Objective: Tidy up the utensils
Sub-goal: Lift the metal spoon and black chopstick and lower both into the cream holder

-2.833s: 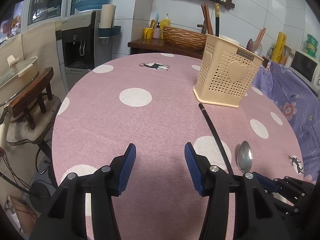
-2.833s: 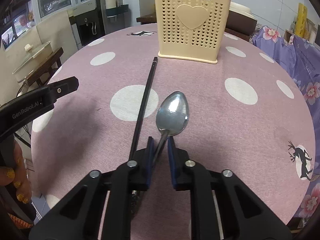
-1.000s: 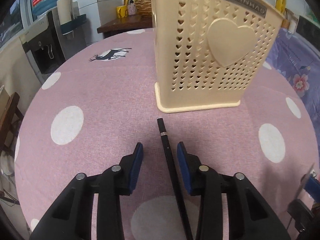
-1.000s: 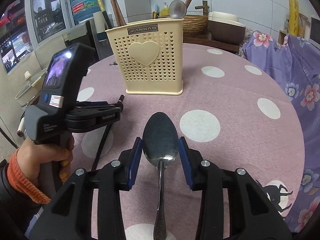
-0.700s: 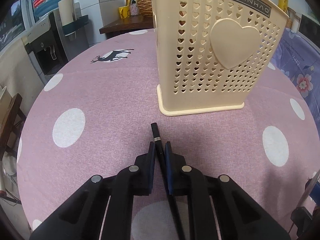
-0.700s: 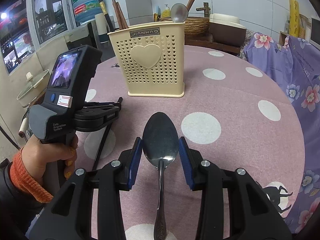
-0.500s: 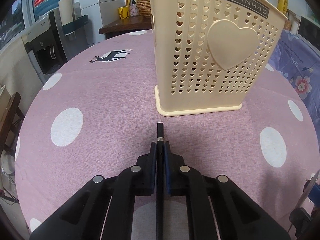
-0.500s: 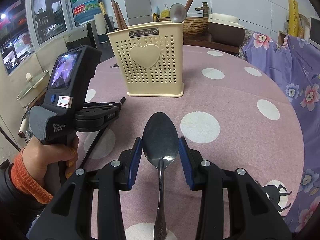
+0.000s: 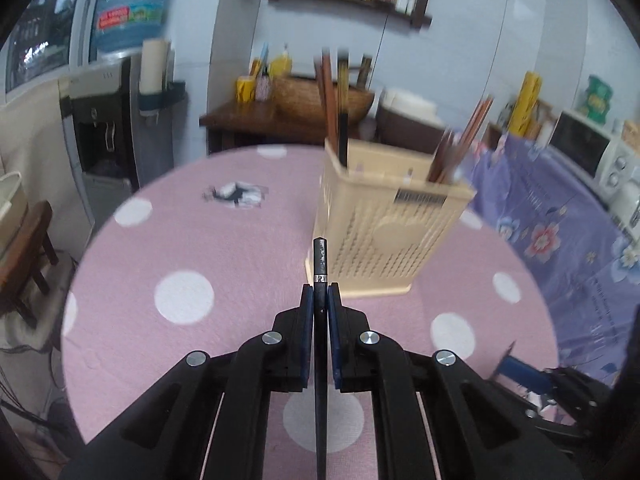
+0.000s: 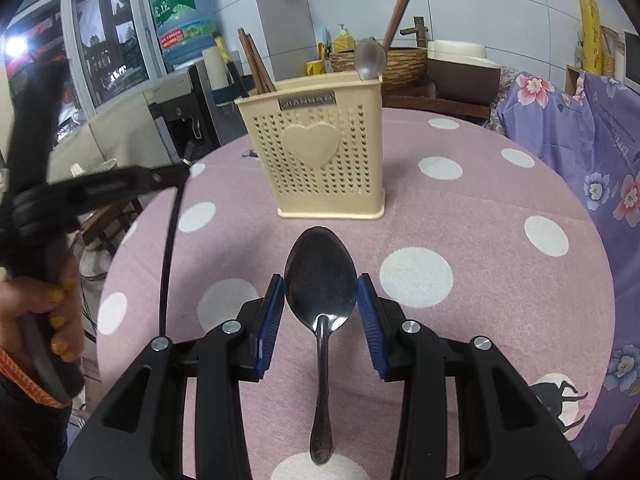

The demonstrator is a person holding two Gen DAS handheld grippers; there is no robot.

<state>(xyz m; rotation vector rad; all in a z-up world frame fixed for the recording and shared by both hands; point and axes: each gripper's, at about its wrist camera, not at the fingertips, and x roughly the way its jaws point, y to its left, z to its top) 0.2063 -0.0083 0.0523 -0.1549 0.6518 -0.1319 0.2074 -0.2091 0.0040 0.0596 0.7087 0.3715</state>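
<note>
The left gripper [image 9: 320, 300] is clamped on 1 black chopstick [image 9: 320, 256], lifted off the table; the stick's long axis runs straight along the fingers, a short tip poking out ahead and the rest trailing back under the gripper body. From the right wrist view that same chopstick [image 10: 170, 240] hangs down steeply from the pinch, well clear of the pink dotted tablecloth [image 10: 480, 208].

What matters next, I'd say, is that the cream utensil holder [image 9: 384, 232] sits ahead of the left gripper and a little to its right, and its open top is higher than the stick's tip. The stick will likely need to be turned upright and brought over the rim before it can drop in. The left gripper is the nearer of the 2 to the holder.

The right gripper [image 10: 321, 300] has its pads apart, flanking the bowl of 1 steel spoon [image 10: 321, 280]. The pads look to be just beside the bowl's edges; I cannot tell whether they touch. The spoon's handle points back toward the gripper body, its bowl toward the holder straight ahead.

Count: 1 chopstick in hand, 1 spoon between the right pads. In the holder, 1 spoon [image 10: 370, 58] stands at the right corner, and several brown and dark sticks stand at both ends, too blurred to number.
</note>
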